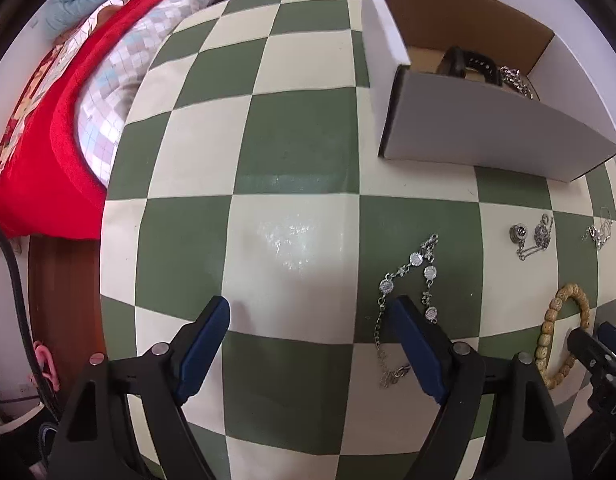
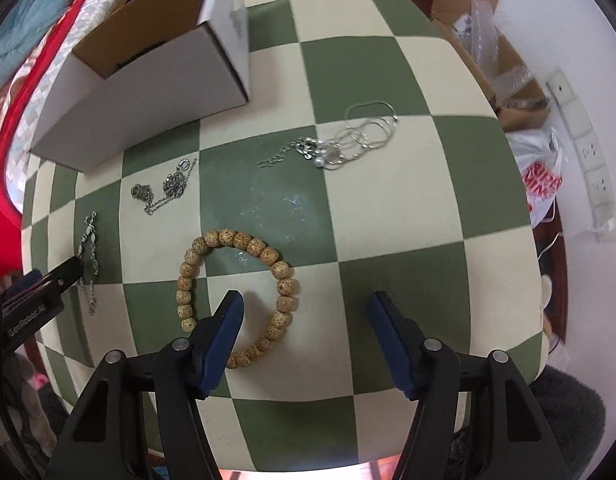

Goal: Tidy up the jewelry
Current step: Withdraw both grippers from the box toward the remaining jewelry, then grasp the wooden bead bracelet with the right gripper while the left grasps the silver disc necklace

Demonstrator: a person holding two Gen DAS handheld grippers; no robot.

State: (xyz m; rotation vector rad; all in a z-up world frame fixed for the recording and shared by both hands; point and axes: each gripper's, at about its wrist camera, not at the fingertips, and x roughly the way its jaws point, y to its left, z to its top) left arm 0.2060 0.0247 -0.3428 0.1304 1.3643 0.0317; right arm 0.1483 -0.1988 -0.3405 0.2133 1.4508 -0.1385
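Looking down from the left wrist, the left gripper [image 1: 309, 316] hangs over a green-and-cream checkered table [image 1: 292, 128], its blue-padded jaws standing apart with bare table between them. A silver disc-link bracelet [image 1: 417, 280] lies just beside the right-hand finger, whose tip covers part of its chain. Only this view sees into the open white cardboard box [image 1: 483, 120]: a black band [image 1: 467, 65] and a silver chain [image 1: 517, 80] lie inside. Red bedding [image 1: 48, 140] borders the table on the left.

From the right wrist, the right gripper [image 2: 306, 304] also stands open. A wooden bead bracelet [image 2: 236, 280] lies flat, its right side between the jaws, the left finger's tip inside the loop; neither pad presses it. Only here do a tangle of thin silver hoops [image 2: 359, 136] with a pearl and a carton of packing scraps [image 2: 487, 40] show fully. Four loose jewelry pieces are counted on the table: the bead bracelet, the hoops, a small charm chain [image 2: 164, 190] and the disc-link bracelet.
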